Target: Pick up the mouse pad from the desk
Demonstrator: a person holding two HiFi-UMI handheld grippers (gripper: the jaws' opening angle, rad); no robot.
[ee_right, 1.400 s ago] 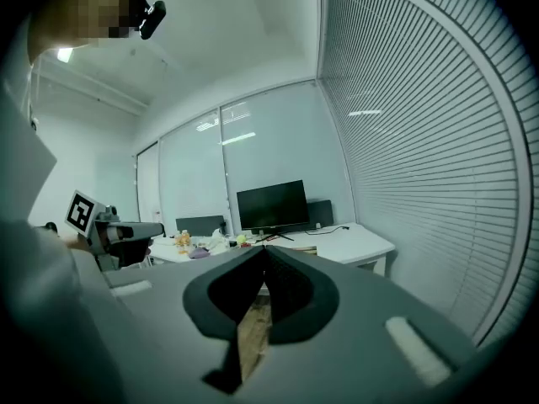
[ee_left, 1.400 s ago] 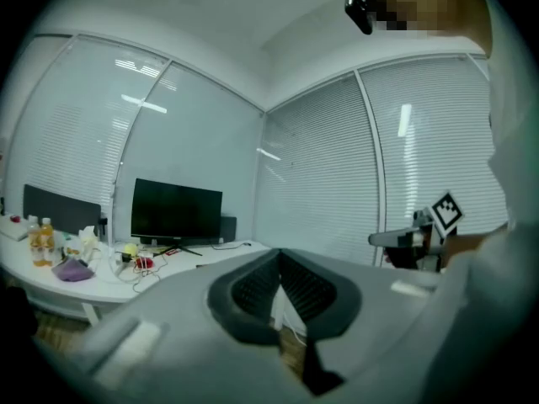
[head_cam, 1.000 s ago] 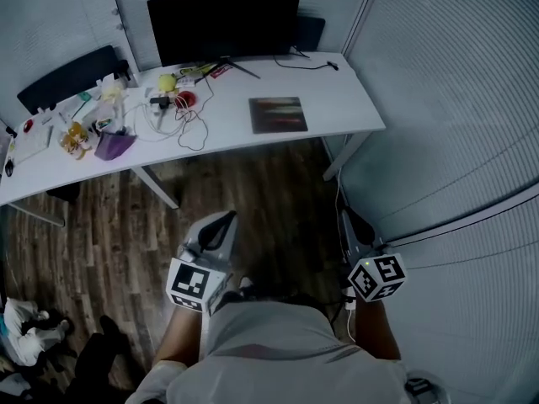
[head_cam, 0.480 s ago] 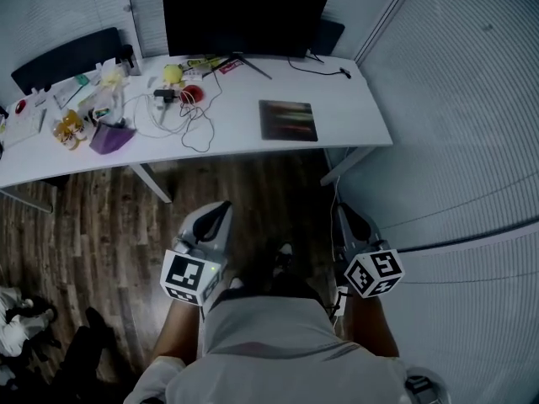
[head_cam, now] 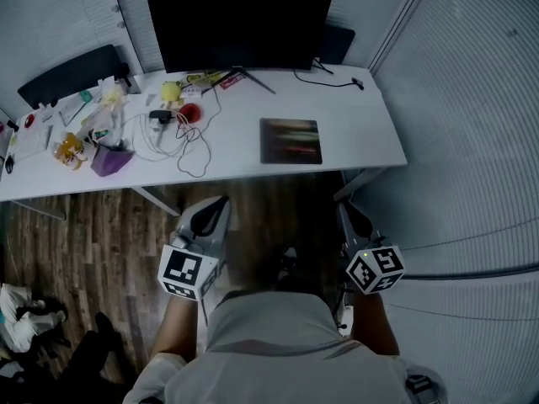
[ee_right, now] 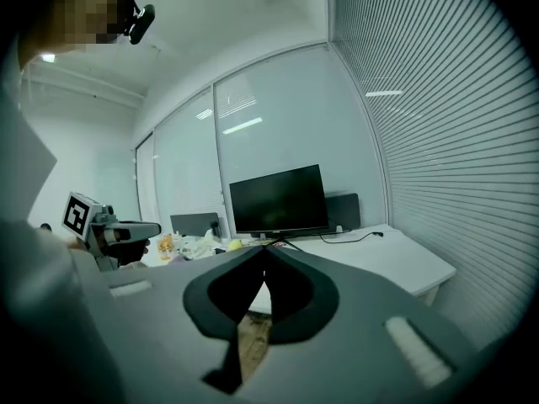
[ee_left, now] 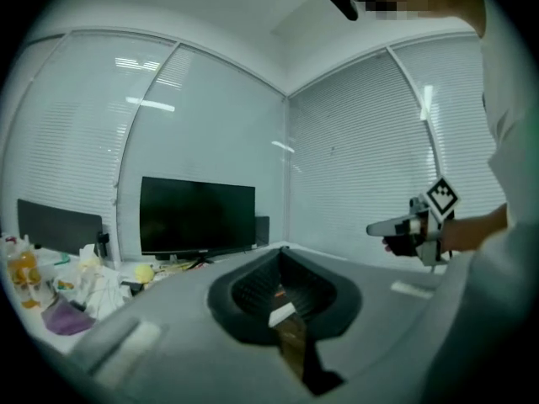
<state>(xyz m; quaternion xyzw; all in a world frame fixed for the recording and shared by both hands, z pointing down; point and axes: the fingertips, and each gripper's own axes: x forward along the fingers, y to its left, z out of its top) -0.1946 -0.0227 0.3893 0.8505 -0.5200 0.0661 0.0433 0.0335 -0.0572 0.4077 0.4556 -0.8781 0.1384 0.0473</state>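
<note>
Head view, mouse pad [head_cam: 290,140] on desk [head_cam: 362,124]; jaws closed, well short

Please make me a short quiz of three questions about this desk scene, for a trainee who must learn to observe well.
1. True or false: the mouse pad lies flat on the white desk, in front of the monitor.
2. The left tongs and the right tongs are: A) both shut and empty; B) both open; C) shut on the mouse pad.
3. In the head view, on which side of the mouse pad do the loose cables lie?
Key: 1 true; 2 A; 3 left.
</note>
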